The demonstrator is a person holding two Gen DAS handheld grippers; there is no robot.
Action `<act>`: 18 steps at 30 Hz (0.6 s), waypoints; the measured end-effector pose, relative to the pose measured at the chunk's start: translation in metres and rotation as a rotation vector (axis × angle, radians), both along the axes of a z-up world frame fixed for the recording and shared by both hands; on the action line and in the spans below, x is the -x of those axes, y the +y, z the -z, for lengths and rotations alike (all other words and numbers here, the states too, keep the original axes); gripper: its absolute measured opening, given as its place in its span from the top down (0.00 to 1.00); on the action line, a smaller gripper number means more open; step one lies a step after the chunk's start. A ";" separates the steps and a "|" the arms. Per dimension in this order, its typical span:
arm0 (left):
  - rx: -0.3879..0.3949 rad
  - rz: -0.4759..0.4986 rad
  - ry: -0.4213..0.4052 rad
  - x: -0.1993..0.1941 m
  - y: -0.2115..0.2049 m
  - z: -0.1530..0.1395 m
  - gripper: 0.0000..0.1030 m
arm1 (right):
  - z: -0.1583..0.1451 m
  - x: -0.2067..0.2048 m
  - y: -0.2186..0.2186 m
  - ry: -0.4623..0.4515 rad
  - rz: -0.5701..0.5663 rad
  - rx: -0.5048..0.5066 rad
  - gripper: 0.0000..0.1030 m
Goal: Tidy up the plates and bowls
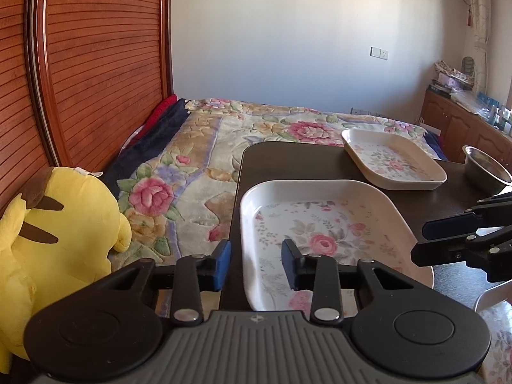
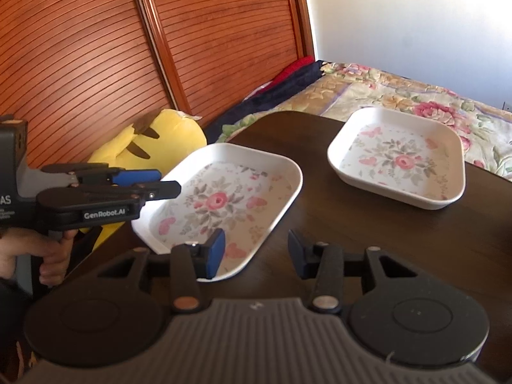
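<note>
A bedroom lies around me: a slatted wooden headboard (image 1: 96, 64) at ten o'clock, a bed under a floral quilt (image 1: 198, 147) ahead, and a dark table (image 2: 400, 233) set over the bed's near side. On that table, at my six o'clock, sits the near floral plate (image 1: 323, 220), a white rimmed rectangle close to the table's left edge; the far floral plate (image 1: 393, 160) rests at one o'clock, well apart from it, with bare tabletop between them. A steel bowl (image 1: 486, 168) stands at three o'clock, just beside the far plate. A yellow plush toy (image 1: 64, 224) slumps on the quilt at nine o'clock, off the table. My left gripper (image 1: 256, 264) hangs with its jaws spread wide and empty, straddling the near plate's left rim, one blue pad outside it, the other over the plate's floor. My right gripper (image 2: 254, 254) is likewise agape and empty, its left pad above the near plate's corner, its right pad over bare table.
</note>
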State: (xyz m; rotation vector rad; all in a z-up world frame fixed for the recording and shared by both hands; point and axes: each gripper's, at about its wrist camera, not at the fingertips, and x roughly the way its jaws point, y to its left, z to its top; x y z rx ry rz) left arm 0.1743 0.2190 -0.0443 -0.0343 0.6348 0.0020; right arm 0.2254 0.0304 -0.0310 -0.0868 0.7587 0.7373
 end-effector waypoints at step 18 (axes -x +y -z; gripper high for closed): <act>0.003 -0.008 0.021 -0.003 0.001 0.006 0.84 | 0.011 -0.012 0.012 0.067 -0.009 0.028 0.75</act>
